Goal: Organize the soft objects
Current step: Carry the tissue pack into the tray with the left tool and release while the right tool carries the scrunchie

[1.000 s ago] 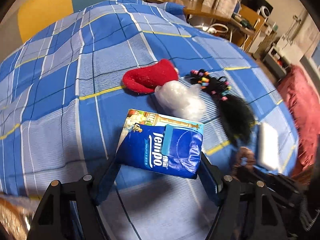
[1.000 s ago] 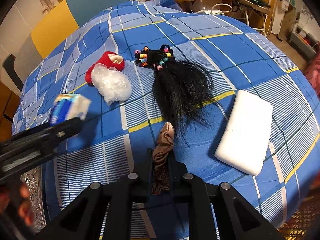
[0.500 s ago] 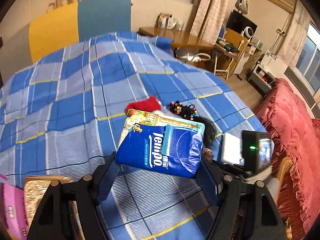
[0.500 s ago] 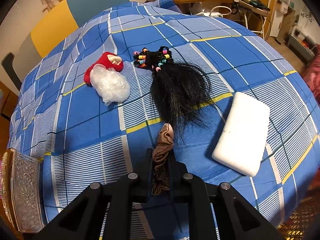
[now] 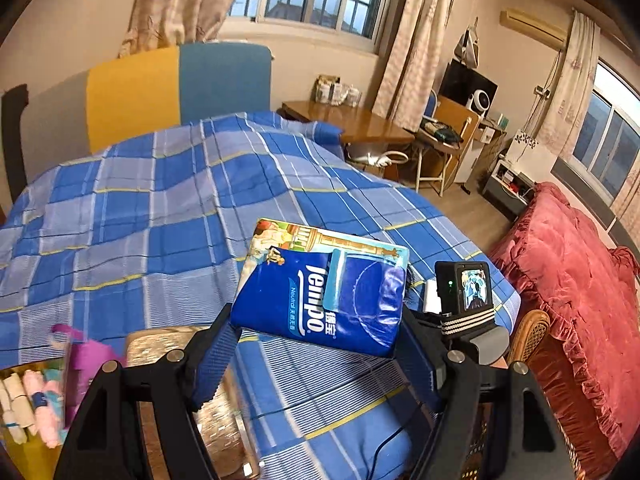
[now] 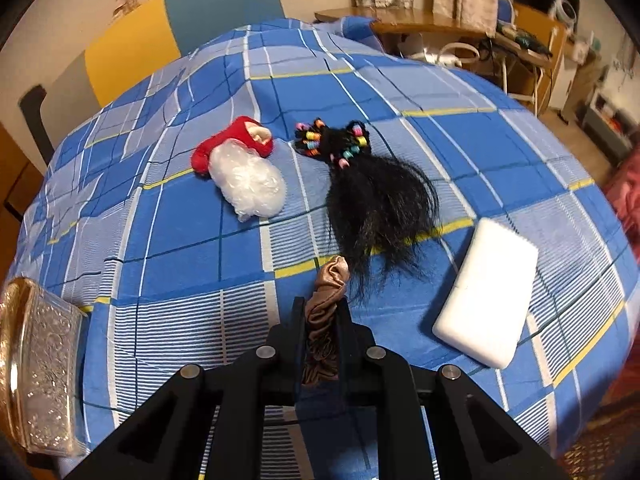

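Observation:
A blue Tempo tissue pack (image 5: 324, 292) is clamped in my left gripper (image 5: 320, 332), held high above the blue checked bedspread (image 5: 160, 208). My right gripper (image 6: 320, 320) is shut on a brown satin scrunchie (image 6: 326, 292) just over the bedspread (image 6: 180, 280). Ahead of it lie a black wig with coloured beads (image 6: 372, 192), a red Santa hat (image 6: 232, 144) with a clear crumpled plastic bag (image 6: 250, 184) against it, and a white sponge block (image 6: 486, 296) at the right.
A gold embossed box (image 6: 40, 380) sits at the bed's left edge, also seen below my left gripper as the gold box (image 5: 216, 412). A bin of rolled cloths (image 5: 32, 404) lies at the lower left. A red-covered sofa (image 5: 580, 300), wooden desk (image 5: 352, 124) and chair flank the bed.
My left gripper rose and pulled back with the tissue pack, so its view now takes in the room and the bed's near edge. The right gripper stayed put with the scrunchie.

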Available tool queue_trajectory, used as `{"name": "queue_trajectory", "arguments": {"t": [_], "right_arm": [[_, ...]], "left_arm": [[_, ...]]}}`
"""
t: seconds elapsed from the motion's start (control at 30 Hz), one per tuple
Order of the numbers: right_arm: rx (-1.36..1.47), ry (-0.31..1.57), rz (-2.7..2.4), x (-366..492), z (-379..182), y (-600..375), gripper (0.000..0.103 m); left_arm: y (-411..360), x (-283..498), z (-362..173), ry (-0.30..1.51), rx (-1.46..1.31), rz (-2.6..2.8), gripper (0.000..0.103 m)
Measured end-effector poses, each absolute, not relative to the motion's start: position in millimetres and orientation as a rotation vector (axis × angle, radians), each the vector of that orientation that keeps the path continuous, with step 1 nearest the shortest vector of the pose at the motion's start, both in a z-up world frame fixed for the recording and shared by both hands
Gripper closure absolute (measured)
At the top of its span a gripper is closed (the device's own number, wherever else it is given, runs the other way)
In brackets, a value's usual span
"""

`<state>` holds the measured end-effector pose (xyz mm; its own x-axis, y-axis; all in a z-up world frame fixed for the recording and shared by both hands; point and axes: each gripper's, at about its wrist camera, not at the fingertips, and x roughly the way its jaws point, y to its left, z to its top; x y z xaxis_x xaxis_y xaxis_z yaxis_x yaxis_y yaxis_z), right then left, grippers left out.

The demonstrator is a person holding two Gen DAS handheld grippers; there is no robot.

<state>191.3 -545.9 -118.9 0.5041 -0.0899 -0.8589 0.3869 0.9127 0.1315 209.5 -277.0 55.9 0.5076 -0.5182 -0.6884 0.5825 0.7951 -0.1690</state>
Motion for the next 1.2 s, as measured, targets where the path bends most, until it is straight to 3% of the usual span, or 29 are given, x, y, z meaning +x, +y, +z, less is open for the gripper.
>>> {"name": "queue_trajectory", "arguments": {"t": [0.5, 0.93, 1.2], "right_arm": [[0.058, 0.901, -0.25, 192, -96, -500, 0.09], [0.093, 0.714, -0.244, 174, -63, -495, 0.09], [0.149, 0.702, -0.22, 164, -56, -477, 0.09]], "left_arm": [[-141, 197, 78, 0.683, 0.015, -0.514, 0.027], [20, 205, 30, 0.774, -0.138, -0.213, 0.027], [84, 200, -22, 0.862, -0.196, -0.093, 0.027]]}}
